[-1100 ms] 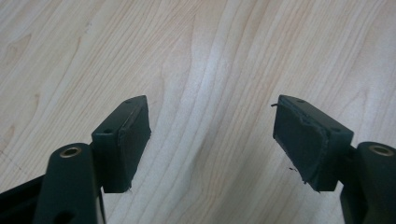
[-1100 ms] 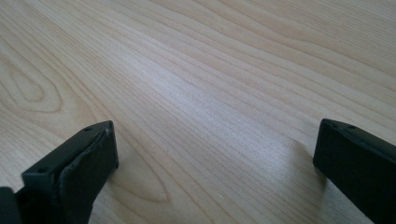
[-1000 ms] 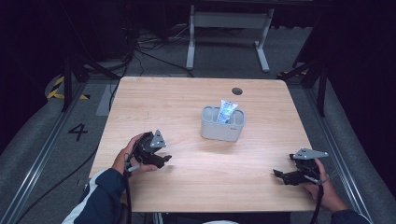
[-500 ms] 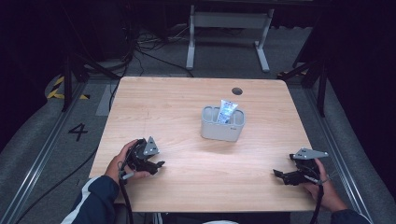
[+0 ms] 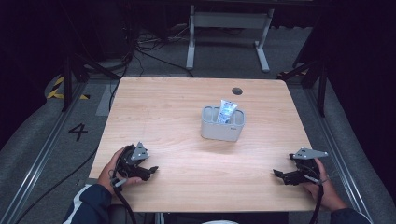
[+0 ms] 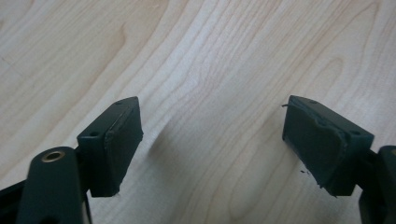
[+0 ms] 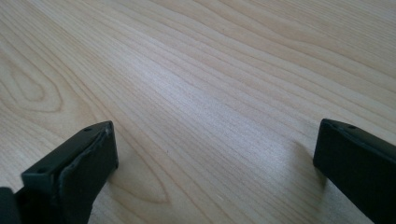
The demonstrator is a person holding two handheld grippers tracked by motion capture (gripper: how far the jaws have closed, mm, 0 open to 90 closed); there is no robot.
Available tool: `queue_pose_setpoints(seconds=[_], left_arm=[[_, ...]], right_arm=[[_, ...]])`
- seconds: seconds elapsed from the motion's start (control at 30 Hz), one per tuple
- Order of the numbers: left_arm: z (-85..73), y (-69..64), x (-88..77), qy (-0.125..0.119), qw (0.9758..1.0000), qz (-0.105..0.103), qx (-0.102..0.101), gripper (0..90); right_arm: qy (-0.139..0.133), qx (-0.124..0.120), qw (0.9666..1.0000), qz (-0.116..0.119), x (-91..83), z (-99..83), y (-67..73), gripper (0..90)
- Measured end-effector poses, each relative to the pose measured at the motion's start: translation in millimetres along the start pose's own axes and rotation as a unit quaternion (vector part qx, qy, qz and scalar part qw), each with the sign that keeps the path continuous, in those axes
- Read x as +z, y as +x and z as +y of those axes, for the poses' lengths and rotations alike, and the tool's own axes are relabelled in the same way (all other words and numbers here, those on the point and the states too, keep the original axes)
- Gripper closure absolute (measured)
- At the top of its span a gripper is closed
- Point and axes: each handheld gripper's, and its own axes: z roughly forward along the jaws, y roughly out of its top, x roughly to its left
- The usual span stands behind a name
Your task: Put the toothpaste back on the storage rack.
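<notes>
Left gripper (image 5: 150, 171) has pulled back toward table (image 5: 187, 116) near edge, jaws just opening, wide apart, empty; right gripper (image 5: 278, 174) unmoved, jaws apart, empty.

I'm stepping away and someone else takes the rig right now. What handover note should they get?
Left claw: open, empty, low over the table near its front left edge; jaws have just been opening.
Right claw: open, empty, near the front right edge.
Grey holder: mid-table, with a tube standing upright in a compartment.
Done: the tube appears placed.
Left: nothing obvious; both claws are well clear of the holder.
</notes>
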Motion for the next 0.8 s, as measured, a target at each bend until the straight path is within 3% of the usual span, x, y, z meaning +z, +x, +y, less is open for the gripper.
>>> queue_pose_setpoints(seconds=[0.07,0.17,0.2,0.27,0.4,0.8], left_arm=[[-3.9,0.9,-0.3,-0.006,0.9999,-0.009,-0.011,18.4],[-12.1,4.1,0.0,-0.017,0.9979,-0.019,-0.06,15.9],[-14.1,4.2,0.2,-0.021,0.9973,-0.018,-0.068,15.0],[-17.6,3.6,-0.3,-0.033,0.9969,-0.012,-0.07,14.6],[-17.9,2.7,-0.5,-0.032,0.9963,-0.008,-0.08,14.6],[-18.6,3.4,-1.5,-0.03,0.9962,0.001,-0.082,14.6]], right_arm=[[0.0,-0.001,1.0,0.001,0.2,0.3,-0.3,0.1],[0.0,-0.001,1.0,0.001,0.3,0.3,-0.3,0.1],[0.0,-0.001,1.0,0.001,0.3,0.3,-0.3,0.1],[0.0,-0.002,1.0,0.001,0.3,0.3,-0.3,0.1],[0.0,-0.002,1.0,0.001,0.4,0.3,-0.3,0.1],[0.0,-0.003,1.0,0.002,0.6,0.4,-0.5,0.1]])
